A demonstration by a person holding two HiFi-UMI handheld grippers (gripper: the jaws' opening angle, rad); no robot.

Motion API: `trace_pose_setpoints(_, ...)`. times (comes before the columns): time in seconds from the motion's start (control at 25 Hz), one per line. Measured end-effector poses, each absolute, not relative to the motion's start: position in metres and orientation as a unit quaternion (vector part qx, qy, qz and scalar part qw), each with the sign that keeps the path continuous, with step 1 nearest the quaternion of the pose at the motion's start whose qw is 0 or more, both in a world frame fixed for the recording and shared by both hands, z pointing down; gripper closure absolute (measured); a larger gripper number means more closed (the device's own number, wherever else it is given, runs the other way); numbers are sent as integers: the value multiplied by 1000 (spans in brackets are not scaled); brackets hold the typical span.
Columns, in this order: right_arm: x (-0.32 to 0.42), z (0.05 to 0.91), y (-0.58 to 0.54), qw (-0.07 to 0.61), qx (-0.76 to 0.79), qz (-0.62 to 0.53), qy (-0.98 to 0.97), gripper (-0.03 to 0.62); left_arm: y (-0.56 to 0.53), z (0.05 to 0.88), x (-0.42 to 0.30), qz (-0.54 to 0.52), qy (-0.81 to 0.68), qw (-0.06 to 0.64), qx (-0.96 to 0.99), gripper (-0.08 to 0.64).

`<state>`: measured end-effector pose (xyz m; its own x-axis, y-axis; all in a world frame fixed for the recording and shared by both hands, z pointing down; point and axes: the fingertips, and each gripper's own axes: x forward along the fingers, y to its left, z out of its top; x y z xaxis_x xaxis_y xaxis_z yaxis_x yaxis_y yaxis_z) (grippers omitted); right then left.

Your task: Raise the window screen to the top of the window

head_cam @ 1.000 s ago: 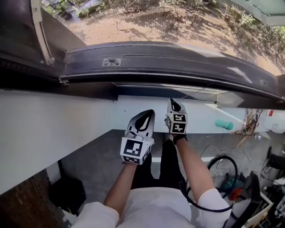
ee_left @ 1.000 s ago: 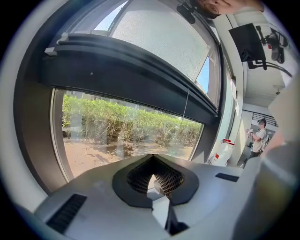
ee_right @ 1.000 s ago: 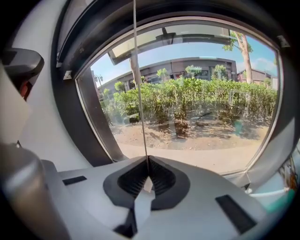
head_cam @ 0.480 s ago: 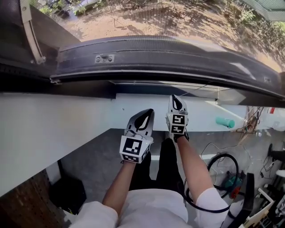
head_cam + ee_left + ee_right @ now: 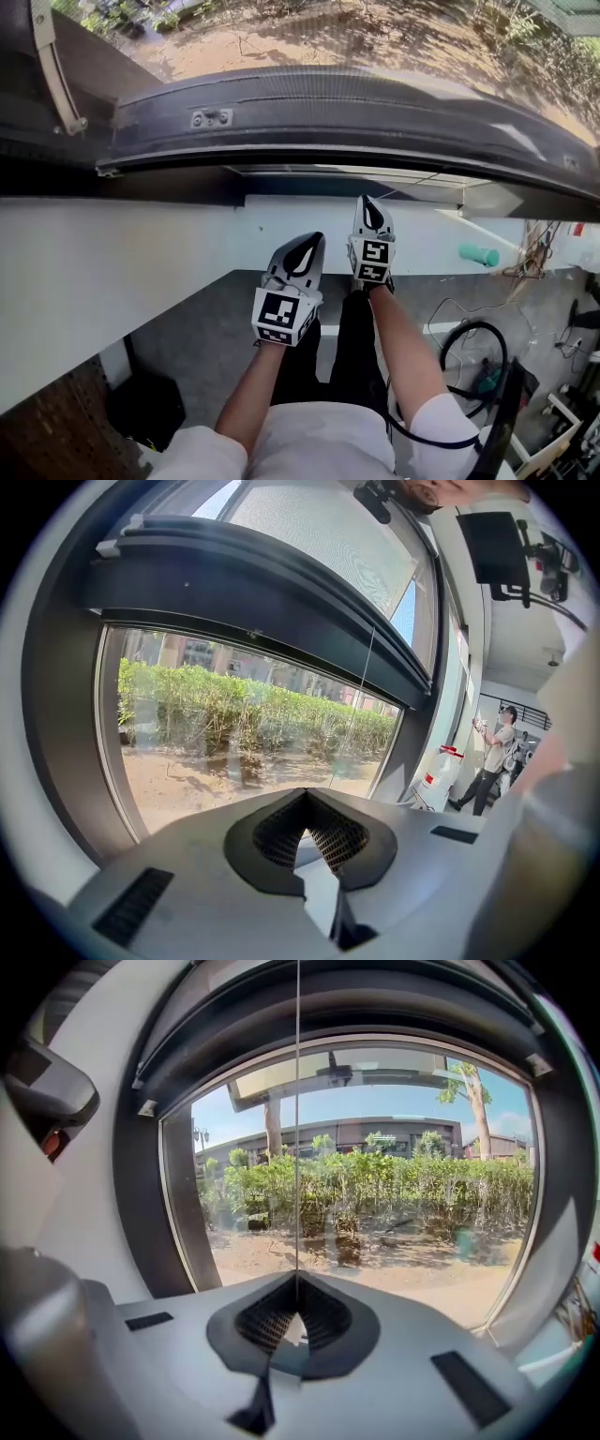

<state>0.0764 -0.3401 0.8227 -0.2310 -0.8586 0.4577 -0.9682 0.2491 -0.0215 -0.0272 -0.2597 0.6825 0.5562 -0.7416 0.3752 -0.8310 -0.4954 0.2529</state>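
Right claw [image 5: 297, 1283] pinches what looks like a thin pull cord [image 5: 297, 1129]; my left claw [image 5: 305, 803] is pressed together, empty

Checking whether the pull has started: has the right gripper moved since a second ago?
No. The right gripper, shut on the cord, sits at the same spot against the white sill, tip at its upper edge, as before.

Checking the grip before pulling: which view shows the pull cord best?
The right gripper view: the pull cord runs straight down across the window into the right gripper's shut fingers. The left gripper view shows only a thin line to one side; the head view barely shows it.
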Motion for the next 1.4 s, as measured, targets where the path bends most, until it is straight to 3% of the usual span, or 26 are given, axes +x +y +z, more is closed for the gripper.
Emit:
trace_pose_setpoints(1.0, 79, 834, -338, 149, 599, 159, -771, 595, -258, 691, -25, 117, -448, 204, 863, 560)
trace_pose_setpoints(1.4, 84, 807, -291, 178, 598, 146, -768, 598, -258, 657, -34, 109, -455, 187, 864, 560)
